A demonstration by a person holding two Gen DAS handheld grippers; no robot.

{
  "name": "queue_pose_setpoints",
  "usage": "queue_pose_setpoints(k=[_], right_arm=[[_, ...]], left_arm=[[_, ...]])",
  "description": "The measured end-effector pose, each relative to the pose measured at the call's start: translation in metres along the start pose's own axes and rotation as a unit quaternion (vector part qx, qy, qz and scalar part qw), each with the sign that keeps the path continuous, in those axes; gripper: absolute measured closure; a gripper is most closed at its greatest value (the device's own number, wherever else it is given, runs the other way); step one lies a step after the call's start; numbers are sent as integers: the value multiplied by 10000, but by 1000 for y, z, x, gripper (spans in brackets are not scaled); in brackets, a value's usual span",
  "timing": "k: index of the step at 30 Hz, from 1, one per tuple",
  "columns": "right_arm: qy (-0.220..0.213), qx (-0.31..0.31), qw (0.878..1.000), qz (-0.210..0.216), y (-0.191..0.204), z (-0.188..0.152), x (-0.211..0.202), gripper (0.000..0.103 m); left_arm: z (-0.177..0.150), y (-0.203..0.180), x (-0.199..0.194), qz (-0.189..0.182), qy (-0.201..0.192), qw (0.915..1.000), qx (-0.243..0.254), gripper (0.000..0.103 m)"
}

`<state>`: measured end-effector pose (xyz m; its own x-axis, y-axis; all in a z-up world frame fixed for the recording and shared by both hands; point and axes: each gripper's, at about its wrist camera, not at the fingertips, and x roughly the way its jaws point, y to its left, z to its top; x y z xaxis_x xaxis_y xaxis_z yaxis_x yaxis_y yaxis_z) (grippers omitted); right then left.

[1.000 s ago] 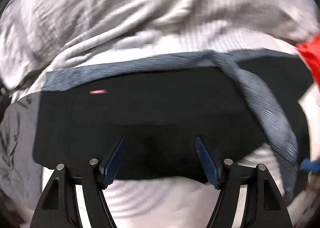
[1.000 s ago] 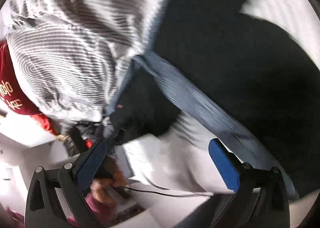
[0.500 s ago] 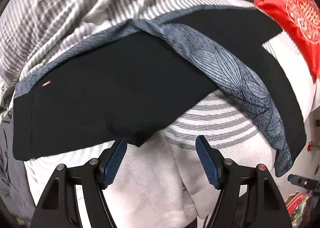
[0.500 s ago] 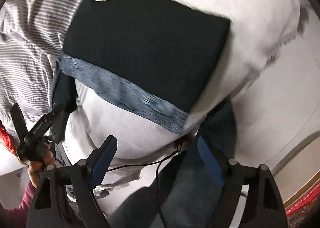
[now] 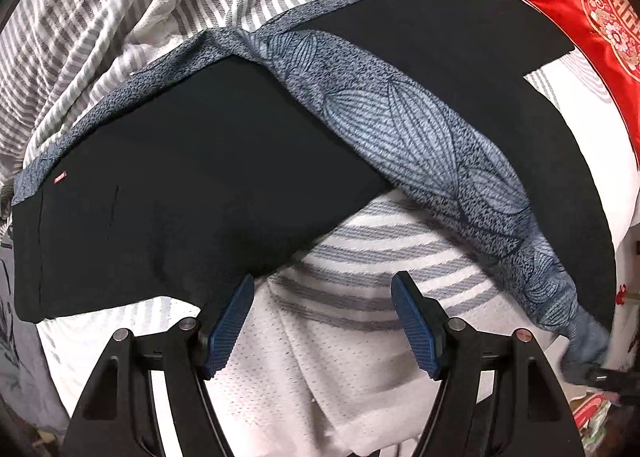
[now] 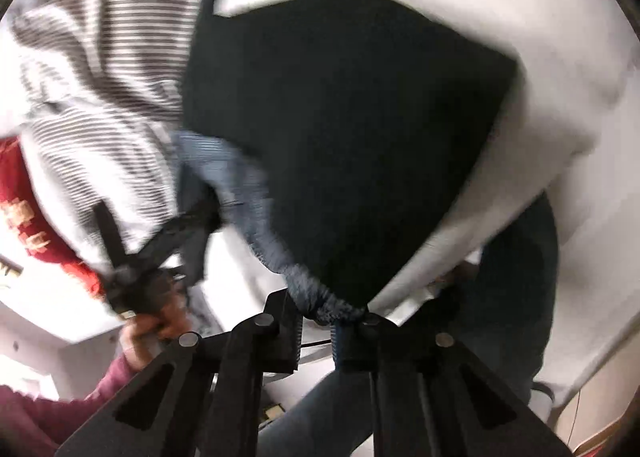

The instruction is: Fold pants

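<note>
Black pants [image 5: 192, 177] with a blue-grey leaf-patterned side stripe [image 5: 400, 117] lie spread on a white, grey-striped bed sheet [image 5: 360, 265]. My left gripper [image 5: 322, 321] is open and empty, just off the near edge of the pants at the crotch. In the right wrist view my right gripper [image 6: 334, 321] is shut on the bunched end of the patterned stripe [image 6: 316, 297], with the black pants [image 6: 340, 129] stretching away from it. The left gripper [image 6: 160, 241] shows at the left of that view, blurred.
A rumpled grey-striped quilt [image 5: 120, 9] lies behind the pants. A red embroidered pillow [image 5: 600, 5] sits at the far right. The bed's edge and floor [image 6: 592, 397] show beyond the sheet in the right wrist view.
My right gripper has moved onto the pants leg end and shut on it. My left gripper has drawn back off the black fabric and stays open.
</note>
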<state>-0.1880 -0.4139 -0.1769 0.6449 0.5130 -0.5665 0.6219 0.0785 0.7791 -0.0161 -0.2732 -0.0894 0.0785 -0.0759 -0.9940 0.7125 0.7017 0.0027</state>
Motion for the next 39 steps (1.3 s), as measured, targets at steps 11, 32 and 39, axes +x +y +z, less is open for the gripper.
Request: queue_pose_setpoints(k=[11, 32, 39], right_arm=[[-244, -1073, 9912, 731, 119, 106, -67, 98], [-385, -1121, 9872, 1063, 195, 283, -86, 98], [-477, -914, 9947, -46, 185, 391, -68, 98]], left_arm=[[40, -37, -17, 48, -14, 9995, -318, 31], [60, -19, -25, 704, 105, 9863, -1490, 31], [112, -52, -11, 555, -113, 9881, -1431, 31]])
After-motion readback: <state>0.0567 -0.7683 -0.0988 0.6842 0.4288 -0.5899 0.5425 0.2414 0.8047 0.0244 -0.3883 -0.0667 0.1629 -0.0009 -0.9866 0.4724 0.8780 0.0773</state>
